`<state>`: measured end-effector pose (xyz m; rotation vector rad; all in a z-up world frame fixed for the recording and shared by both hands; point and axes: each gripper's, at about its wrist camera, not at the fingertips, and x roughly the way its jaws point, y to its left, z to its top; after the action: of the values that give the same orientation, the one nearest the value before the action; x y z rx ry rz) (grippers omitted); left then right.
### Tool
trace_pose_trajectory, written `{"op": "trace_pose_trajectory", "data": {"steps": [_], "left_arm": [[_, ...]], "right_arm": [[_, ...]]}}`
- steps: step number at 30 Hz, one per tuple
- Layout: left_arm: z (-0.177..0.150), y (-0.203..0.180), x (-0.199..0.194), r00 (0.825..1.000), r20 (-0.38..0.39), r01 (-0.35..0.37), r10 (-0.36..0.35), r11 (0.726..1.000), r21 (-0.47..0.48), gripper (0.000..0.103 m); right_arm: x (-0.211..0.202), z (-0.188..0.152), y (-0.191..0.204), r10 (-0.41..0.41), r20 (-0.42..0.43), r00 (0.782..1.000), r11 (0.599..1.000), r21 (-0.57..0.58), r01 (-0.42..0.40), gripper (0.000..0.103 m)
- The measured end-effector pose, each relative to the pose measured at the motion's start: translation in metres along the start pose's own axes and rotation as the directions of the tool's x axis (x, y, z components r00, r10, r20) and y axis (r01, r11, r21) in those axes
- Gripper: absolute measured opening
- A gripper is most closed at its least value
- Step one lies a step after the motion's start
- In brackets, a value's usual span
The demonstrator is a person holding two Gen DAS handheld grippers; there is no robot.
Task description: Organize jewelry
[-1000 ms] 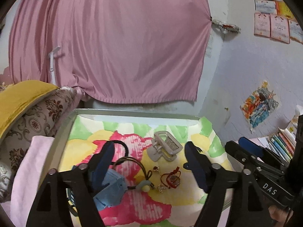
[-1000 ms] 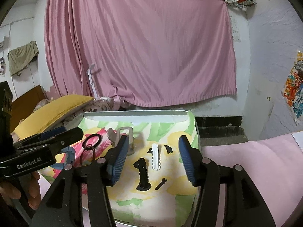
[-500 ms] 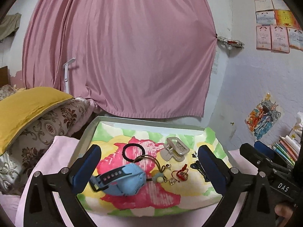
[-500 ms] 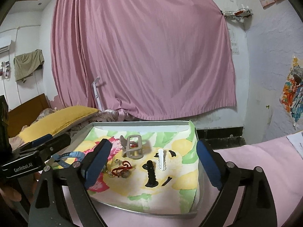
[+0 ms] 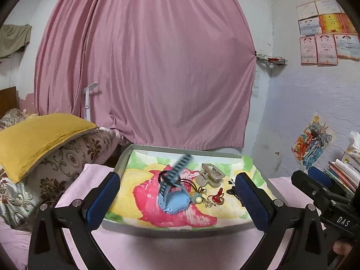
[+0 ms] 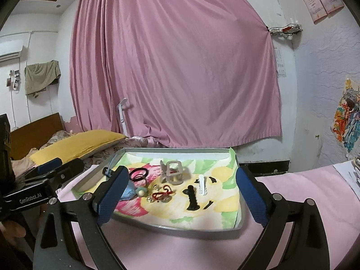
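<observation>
Left wrist view
- Left gripper (image 5: pixel 177 199): its blue-padded black jaws are standing spread to their widest, released and gripping nothing; the tray is lying beyond them.
- Tray: a shallow grey metal tray (image 5: pixel 180 152) lined with a flower-printed cloth in pink, yellow and green is resting on the pink bed sheet (image 5: pixel 139 247).
- Watch: a light blue wristwatch with a ribbed strap (image 5: pixel 173 199) is lying on the pink flower, its strap sticking upward and blurring.
- Hair claw: a beige plastic hair claw (image 5: pixel 210 175) is sitting just right of the strap.
- Small pieces: a red-corded charm with small gold pieces (image 5: pixel 217 199) is lying right of the watch.
- Surroundings: a pink pleated curtain (image 5: pixel 144 67) is hanging behind; a yellow pillow (image 5: pixel 40 135) is lying at left.
- Right gripper (image 5: pixel 319 186): it is showing only partly at the right edge.

Right wrist view
- Right gripper (image 6: pixel 180 199): its jaws are opening, already wide apart, with nothing pressed between the pads.
- Tray contents: the hair claw (image 6: pixel 172 172) is standing mid-tray; a black elastic hair tie (image 6: pixel 138 173) is lying to its left; a white toothed hair clip (image 6: pixel 201 185) and a black toothed hair clip (image 6: pixel 192 199) are lying side by side to its right.
- Left gripper (image 6: pixel 47 171): its side is showing at the left edge.
</observation>
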<state>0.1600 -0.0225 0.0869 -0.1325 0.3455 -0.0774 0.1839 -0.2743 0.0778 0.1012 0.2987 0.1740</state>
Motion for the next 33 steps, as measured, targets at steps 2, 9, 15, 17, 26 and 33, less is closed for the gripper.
{"op": "trace_pose_trajectory", "data": {"steps": [2,9,15,17,26,33], "left_arm": [[-0.002,0.001,-0.007,1.0,0.004,0.001,-0.001,1.0,0.003,0.103],[-0.013,0.004,-0.029,1.0,0.015,-0.009,0.009,1.0,0.02,0.103],[-0.023,0.006,-0.046,1.0,0.014,-0.014,0.014,0.999,0.034,0.103],[-0.027,0.006,-0.052,1.0,0.011,-0.013,0.012,0.999,0.035,0.103],[-0.043,0.015,-0.078,0.999,0.016,-0.037,0.037,0.999,0.03,0.103],[-0.057,0.024,-0.094,0.998,0.02,-0.064,0.064,0.998,0.023,0.103]], "right_arm": [[-0.008,-0.002,0.001,0.005,0.004,1.0,1.0,-0.002,-0.005,0.094],[-0.033,-0.011,0.005,0.019,0.016,1.0,1.0,-0.007,-0.019,0.094],[-0.049,-0.018,0.011,0.029,0.024,0.999,0.999,-0.012,-0.029,0.094],[-0.055,-0.021,0.014,0.031,0.028,0.999,0.999,-0.019,-0.031,0.094],[-0.078,-0.036,0.026,0.026,0.034,0.999,0.999,-0.036,-0.025,0.094],[-0.092,-0.051,0.028,0.018,0.028,0.999,0.999,-0.041,-0.016,0.094]]}}
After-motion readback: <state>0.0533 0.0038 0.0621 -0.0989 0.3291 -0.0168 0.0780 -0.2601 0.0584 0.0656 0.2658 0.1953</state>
